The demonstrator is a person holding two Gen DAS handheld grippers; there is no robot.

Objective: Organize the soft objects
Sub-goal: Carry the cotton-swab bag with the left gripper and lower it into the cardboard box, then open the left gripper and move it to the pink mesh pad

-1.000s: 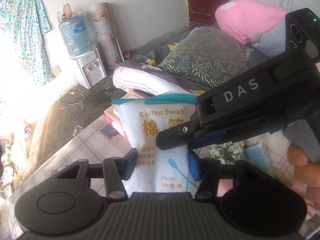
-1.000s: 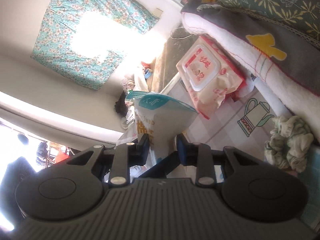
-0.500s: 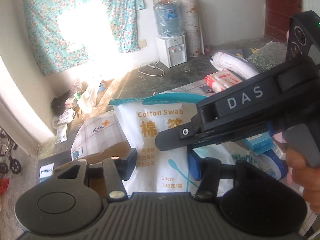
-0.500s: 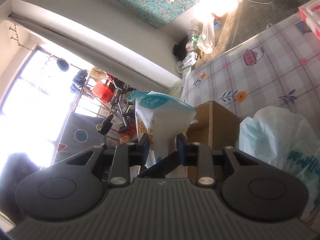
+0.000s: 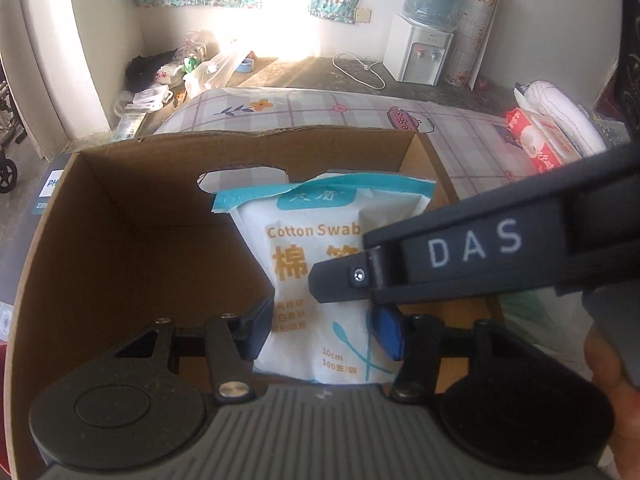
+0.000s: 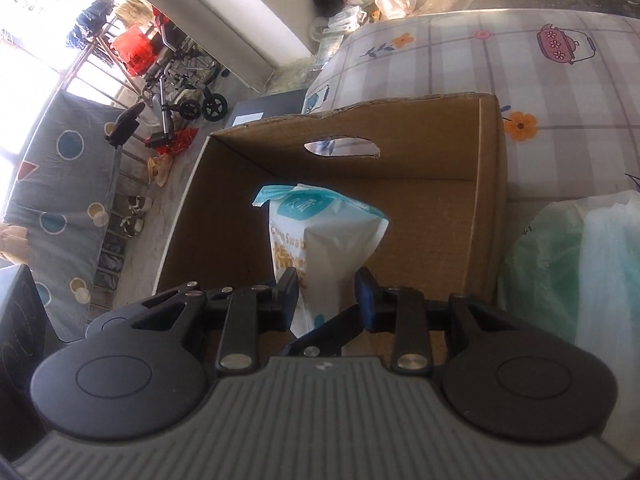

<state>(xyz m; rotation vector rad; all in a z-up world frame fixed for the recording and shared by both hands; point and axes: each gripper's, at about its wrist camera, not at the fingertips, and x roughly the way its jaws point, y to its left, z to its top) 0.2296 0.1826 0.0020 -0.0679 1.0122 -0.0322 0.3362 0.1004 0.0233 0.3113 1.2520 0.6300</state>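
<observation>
Left claw [image 5: 326, 330]: we pinch the lower part of the bag [image 5: 320, 280] from both sides, pads tight on it.
Right claw [image 6: 328, 300]: we clamp the same bag [image 6: 324, 240] lower down, fingers narrow and closed on its crumpled base; in the left view this claw [image 5: 352, 280] crosses in front of the bag, lettered "DAS".
Bag: white with a teal top and "Cotton Swab" in orange; we hold it upright over the open box [image 5: 120, 240], nearer the box's right wall. Whether it touches the box floor we cannot tell.
Box: brown cardboard, open on top, a hand-hole [image 6: 342, 146] cut in its far wall; it stands on the checked sheet [image 5: 320, 110] near that sheet's near edge.
Plastic bag [image 6: 592, 248]: pale green and white, just beside the box's right wall.
Wipes pack [image 5: 532, 142]: red and white, at the sheet's far right, against a rolled white blanket [image 5: 560, 108].
Hand [image 5: 604, 364]: partly visible at the right edge, on the right claw's grip.
</observation>
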